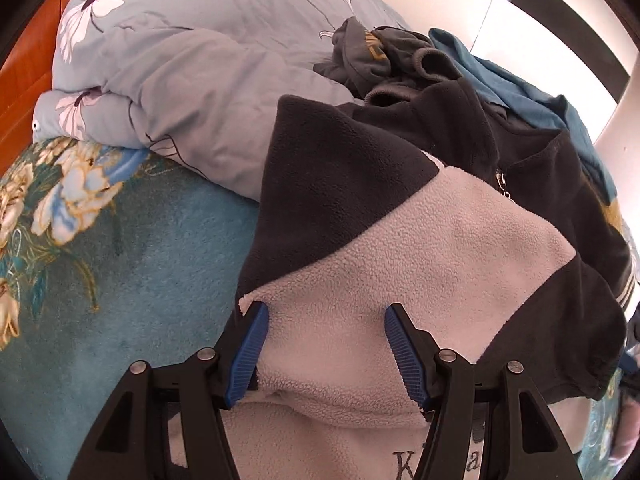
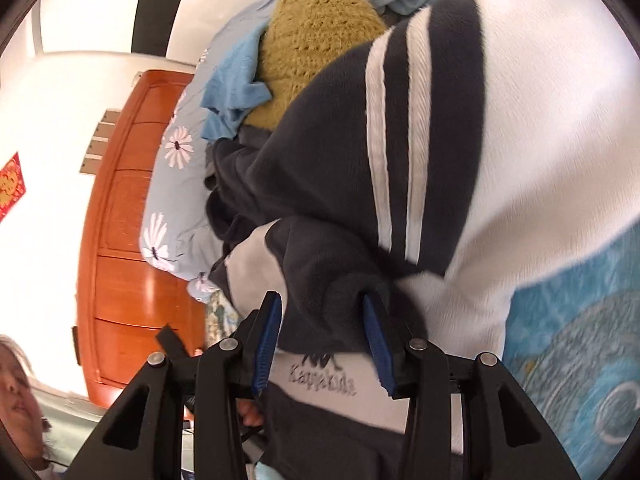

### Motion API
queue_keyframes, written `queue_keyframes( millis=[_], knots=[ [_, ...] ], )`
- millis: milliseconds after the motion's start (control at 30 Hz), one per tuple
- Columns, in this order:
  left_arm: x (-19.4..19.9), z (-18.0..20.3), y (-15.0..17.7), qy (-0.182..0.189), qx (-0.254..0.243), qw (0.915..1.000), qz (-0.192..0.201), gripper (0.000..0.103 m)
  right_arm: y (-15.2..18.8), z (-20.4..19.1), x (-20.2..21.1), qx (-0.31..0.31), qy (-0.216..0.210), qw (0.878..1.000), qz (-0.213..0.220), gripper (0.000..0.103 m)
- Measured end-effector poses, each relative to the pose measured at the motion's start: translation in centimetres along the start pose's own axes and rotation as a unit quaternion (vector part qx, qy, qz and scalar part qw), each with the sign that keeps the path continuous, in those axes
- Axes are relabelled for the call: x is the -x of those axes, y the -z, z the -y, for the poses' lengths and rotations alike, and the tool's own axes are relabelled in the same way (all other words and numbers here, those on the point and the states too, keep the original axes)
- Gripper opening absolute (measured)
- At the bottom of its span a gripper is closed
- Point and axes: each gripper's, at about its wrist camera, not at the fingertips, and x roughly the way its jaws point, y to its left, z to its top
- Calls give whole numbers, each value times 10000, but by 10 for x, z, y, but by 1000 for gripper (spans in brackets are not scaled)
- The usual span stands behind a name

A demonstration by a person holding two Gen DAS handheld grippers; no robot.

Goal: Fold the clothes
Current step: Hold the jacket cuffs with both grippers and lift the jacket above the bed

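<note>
A fleece jacket (image 1: 440, 240) in dark grey and light grey lies on the bed, its zipper near the collar. My left gripper (image 1: 326, 308) is shut on a bunched fold of its light grey panel, and the blue pads (image 1: 250, 352) press on the fleece from both sides. In the right wrist view the same jacket (image 2: 320, 312) shows an embroidered logo below the jaws. My right gripper (image 2: 322, 296) is shut on a thick roll of its dark fleece. A white and dark plush garment with two pale stripes (image 2: 400, 140) lies just beyond it.
A folded floral duvet (image 1: 180, 60) sits at the back left on the teal flowered bedspread (image 1: 140, 260). Behind the jacket lie a grey garment (image 1: 368, 52) and a teal one (image 1: 520, 92). A mustard knit (image 2: 312, 40) and the wooden headboard (image 2: 128, 220) show at right; a person is at bottom left.
</note>
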Motion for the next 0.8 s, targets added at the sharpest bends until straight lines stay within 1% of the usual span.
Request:
queue_keyframes(
  millis=[133,200,267,333,467,567,633,667,700,733,767,800],
  knots=[
    [2,-19,-2,498,533,9973,-20,65,11,-10,-12,186,-45,9995,-235,45],
    [2,-28,-2,715,755,9946,-31,65,11,-7,-3,187,-167,9992,-299,45],
    [2,-32,-2,823,865,9928,-29,65,9,-10,-9,232,-210,9990,-314,45],
    [2,-34,-2,855,889,9924,-29,65,5,-7,-12,114,-226,9994,-229,45],
    [1,-33,-2,835,838,9930,-27,65,-1,17,-11,-634,-559,9964,95,45],
    [0,-33,-1,820,800,9934,-26,65,1,36,-8,-1252,-904,9874,352,45],
    [-1,-33,-1,810,774,9937,-25,65,3,44,-5,-1522,-1138,9805,510,45],
    [-1,-33,-1,809,768,9938,-25,65,3,47,-4,-1650,-1156,9779,560,45],
    [-1,-33,-1,819,778,9936,-24,65,2,50,-3,-1774,-1160,9754,603,42],
    [0,-34,0,824,785,9935,-23,65,0,51,-4,-1840,-1010,9761,571,27],
    [0,-34,1,827,790,9934,-23,65,-1,52,-5,-1894,-860,9766,540,16],
    [0,-35,1,827,792,9934,-26,65,-3,48,-5,-1803,-712,9796,523,16]
  ],
)
